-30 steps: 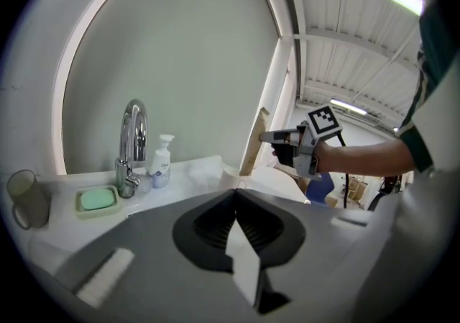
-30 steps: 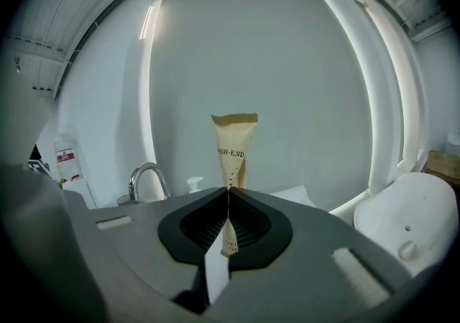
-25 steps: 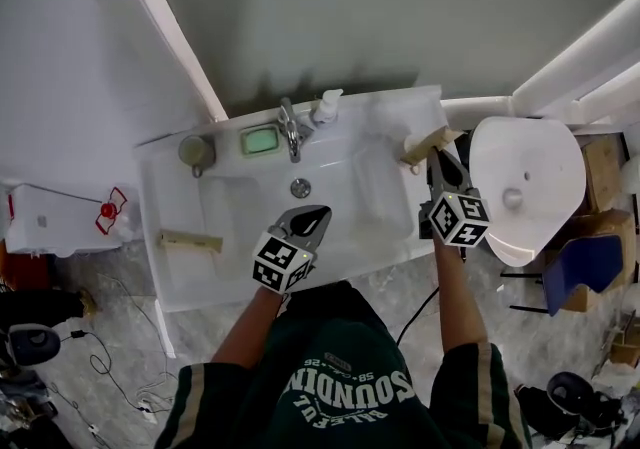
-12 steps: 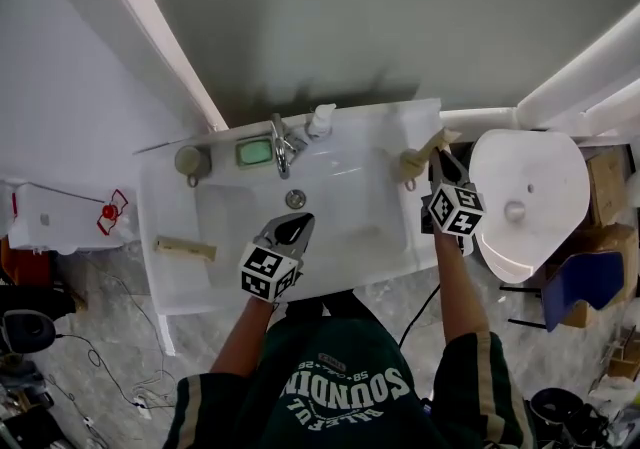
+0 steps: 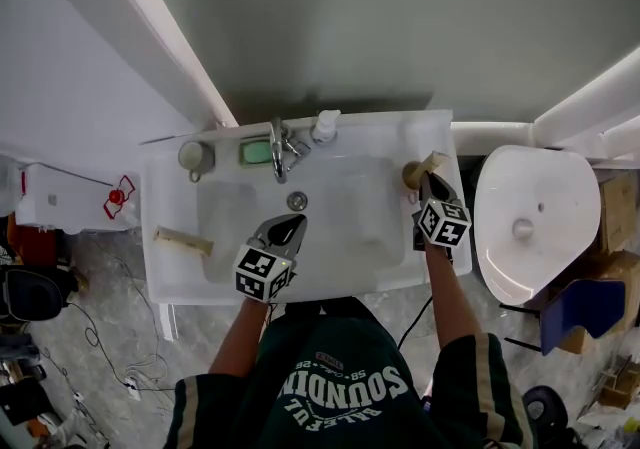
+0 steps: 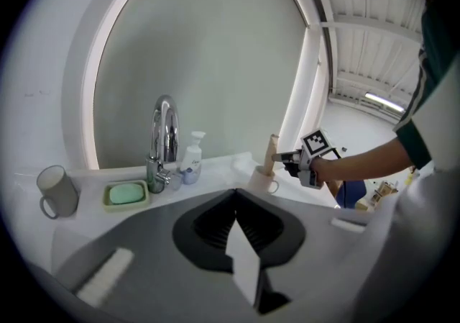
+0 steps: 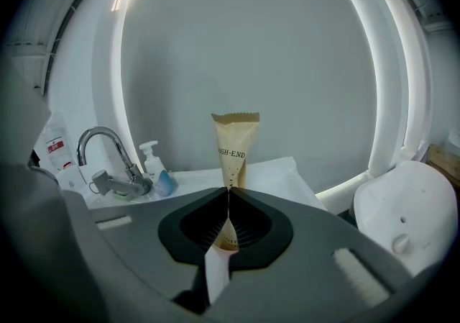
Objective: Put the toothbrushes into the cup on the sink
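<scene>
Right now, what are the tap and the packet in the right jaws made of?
Tap: looks like polished metal, as it is silvery and mirror-shiny.
Packet: probably matte brown paper, with a crimped zigzag top edge and printed letters; it may be coated.

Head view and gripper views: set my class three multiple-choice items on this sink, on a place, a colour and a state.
1. The loose toothbrush packet lies: A in the basin; B on the sink's left ledge; C in the soap dish.
2. The soap is: A pink; B white; C green.
3. The right gripper's jaws are: A shut on a tan packet; B wide open; C shut on the tap.
Key: B, it rests on the ledge; C, the bar is green; A, jaws pinch the packet.
</scene>
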Motion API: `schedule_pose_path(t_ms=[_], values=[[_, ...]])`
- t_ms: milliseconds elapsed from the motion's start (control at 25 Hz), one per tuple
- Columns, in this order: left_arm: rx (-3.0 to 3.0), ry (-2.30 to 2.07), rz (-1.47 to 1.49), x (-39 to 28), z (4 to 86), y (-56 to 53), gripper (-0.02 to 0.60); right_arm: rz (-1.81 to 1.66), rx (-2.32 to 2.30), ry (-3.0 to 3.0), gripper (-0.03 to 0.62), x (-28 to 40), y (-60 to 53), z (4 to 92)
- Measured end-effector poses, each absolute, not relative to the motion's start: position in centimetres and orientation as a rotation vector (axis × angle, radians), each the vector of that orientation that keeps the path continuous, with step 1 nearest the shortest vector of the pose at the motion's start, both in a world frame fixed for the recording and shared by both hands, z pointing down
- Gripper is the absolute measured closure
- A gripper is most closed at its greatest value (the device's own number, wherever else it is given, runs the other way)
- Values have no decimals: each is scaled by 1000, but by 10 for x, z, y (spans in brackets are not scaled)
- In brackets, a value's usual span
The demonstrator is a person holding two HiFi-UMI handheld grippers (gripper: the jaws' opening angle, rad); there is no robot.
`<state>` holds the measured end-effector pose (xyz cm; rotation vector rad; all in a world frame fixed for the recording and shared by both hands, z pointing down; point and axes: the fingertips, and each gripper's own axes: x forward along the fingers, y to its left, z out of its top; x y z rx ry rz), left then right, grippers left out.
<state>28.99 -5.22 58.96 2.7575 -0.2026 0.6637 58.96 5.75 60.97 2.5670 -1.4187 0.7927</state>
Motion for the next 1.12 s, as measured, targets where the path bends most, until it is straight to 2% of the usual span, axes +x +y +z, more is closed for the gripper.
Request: schedule_pose_path(t_ms=[440, 520, 680, 960, 1040, 1120], values=[[2747, -315, 650, 293, 585, -57, 531, 913, 2440, -1468, 586, 582, 59, 645], [2745, -332, 652, 293, 584, -58, 531, 897, 2455, -1492, 545, 583, 60, 640], [2742, -368, 661, 293, 583, -65, 531, 844, 2493, -1525, 537, 583, 63, 623], [2743, -431, 637, 281, 573, -75, 531, 714, 2453, -1646, 545, 545, 51, 601], [2741, -454, 624, 273, 571, -81, 531, 735, 2400, -1683, 589, 525, 41, 607], [2736, -472, 613, 264, 570, -87, 531, 761, 2347, -1711, 591, 505, 31, 614]])
